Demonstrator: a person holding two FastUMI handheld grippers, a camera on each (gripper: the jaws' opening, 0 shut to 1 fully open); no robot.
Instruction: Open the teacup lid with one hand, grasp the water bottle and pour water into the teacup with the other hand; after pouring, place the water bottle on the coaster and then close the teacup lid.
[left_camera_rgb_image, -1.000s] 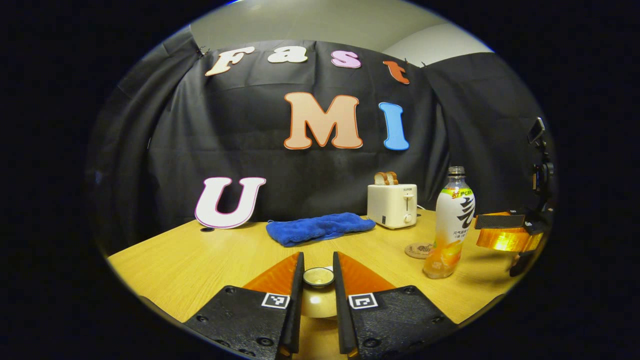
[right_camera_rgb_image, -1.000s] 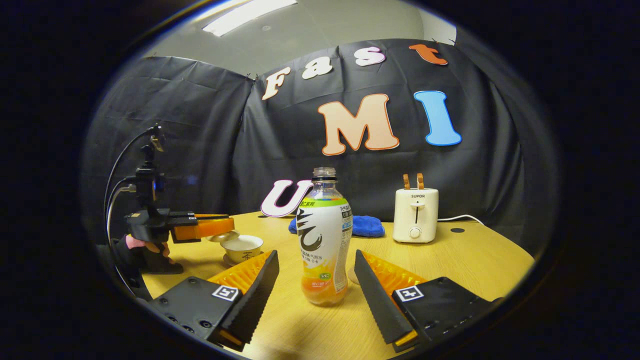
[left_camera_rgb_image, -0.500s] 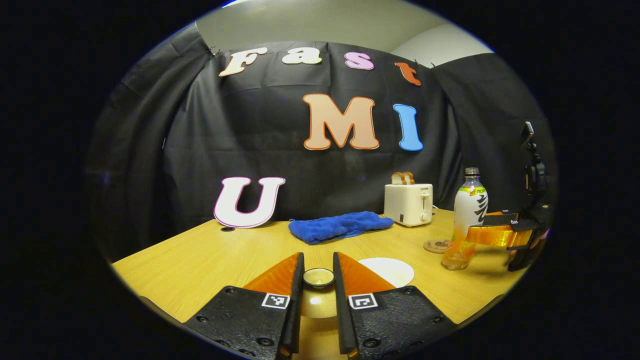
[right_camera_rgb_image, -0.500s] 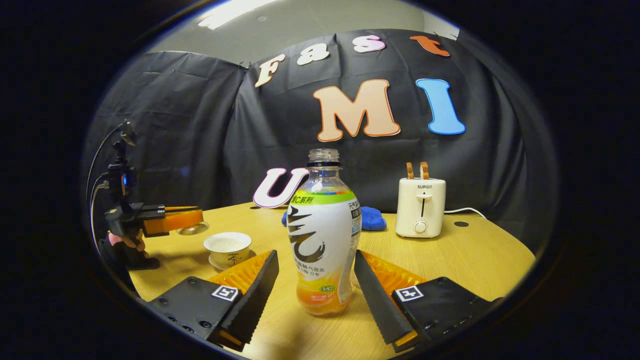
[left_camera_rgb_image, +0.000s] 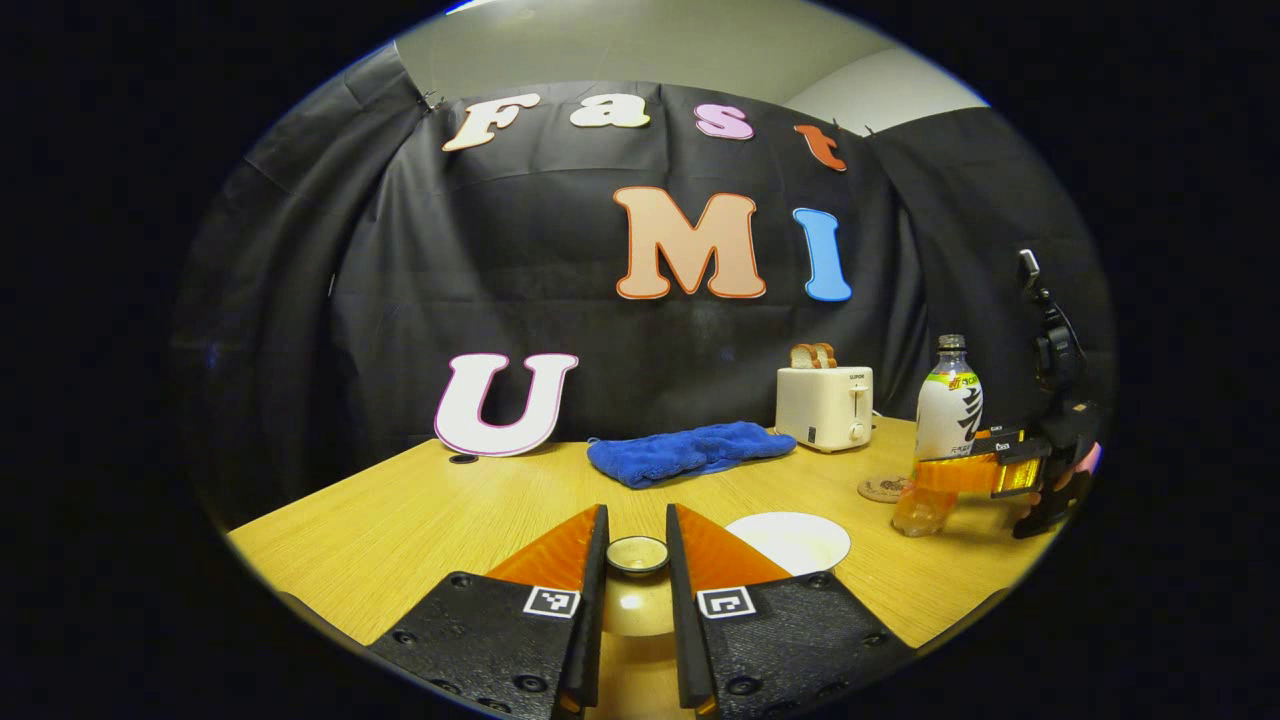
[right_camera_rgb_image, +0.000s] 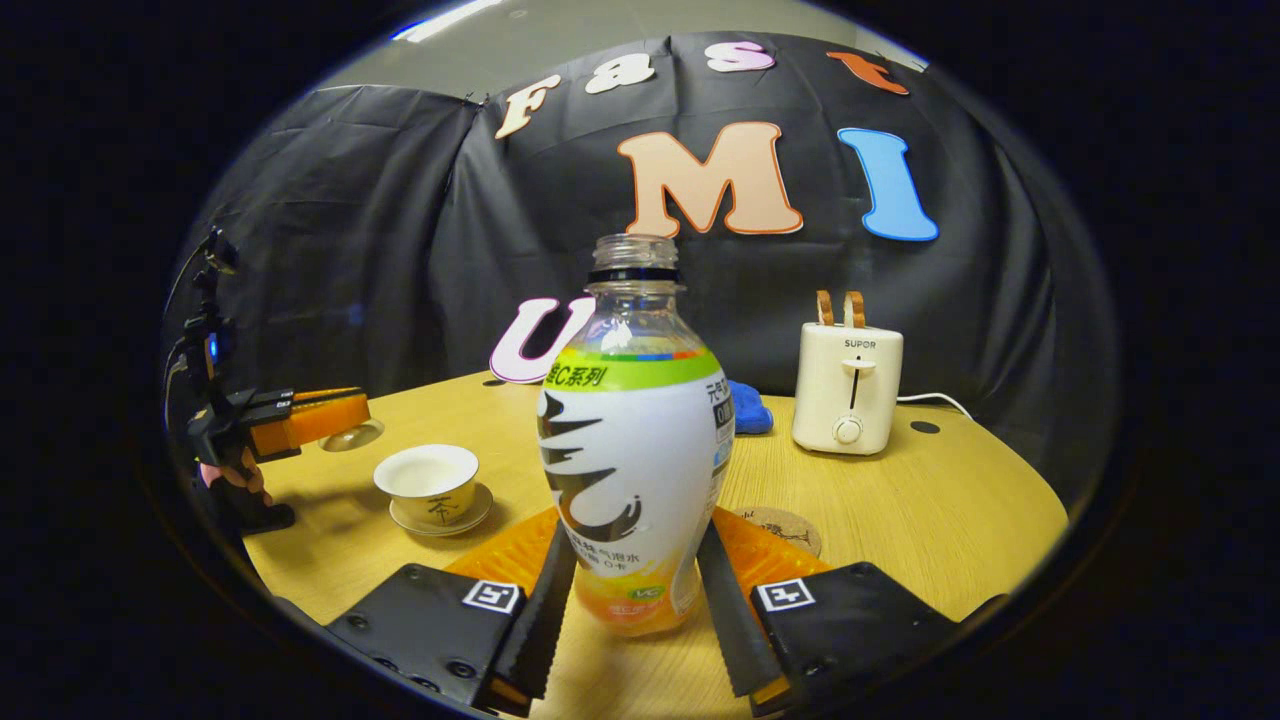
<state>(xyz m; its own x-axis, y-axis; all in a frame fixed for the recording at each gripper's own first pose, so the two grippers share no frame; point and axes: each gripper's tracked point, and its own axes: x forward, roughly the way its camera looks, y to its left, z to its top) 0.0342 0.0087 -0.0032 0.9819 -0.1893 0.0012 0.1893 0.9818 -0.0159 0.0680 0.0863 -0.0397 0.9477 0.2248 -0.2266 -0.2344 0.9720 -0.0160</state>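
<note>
My left gripper (left_camera_rgb_image: 637, 515) is shut on the knob of the teacup lid (left_camera_rgb_image: 636, 556) and holds it above the table. The open white teacup (left_camera_rgb_image: 790, 540) lies just to its right; in the right gripper view the teacup (right_camera_rgb_image: 432, 478) stands on its saucer, with the left gripper (right_camera_rgb_image: 335, 420) and lid (right_camera_rgb_image: 352, 436) raised to its left. The capless water bottle (right_camera_rgb_image: 635, 450), with a little orange liquid at its bottom, stands upright on the table. My right gripper (right_camera_rgb_image: 635, 530) is shut on its lower body. The round coaster (right_camera_rgb_image: 785, 527) lies just right of the bottle.
A cream toaster (right_camera_rgb_image: 848, 385) with bread slices stands at the back right, its cord trailing right. A blue cloth (left_camera_rgb_image: 690, 452) lies at the back middle of the wooden table (left_camera_rgb_image: 400, 520). A hand (right_camera_rgb_image: 235, 478) holds the left gripper's handle.
My right gripper has moved forward around the bottle and its fingers have shut on it. My left gripper has carried the lid leftward, away from the cup.
</note>
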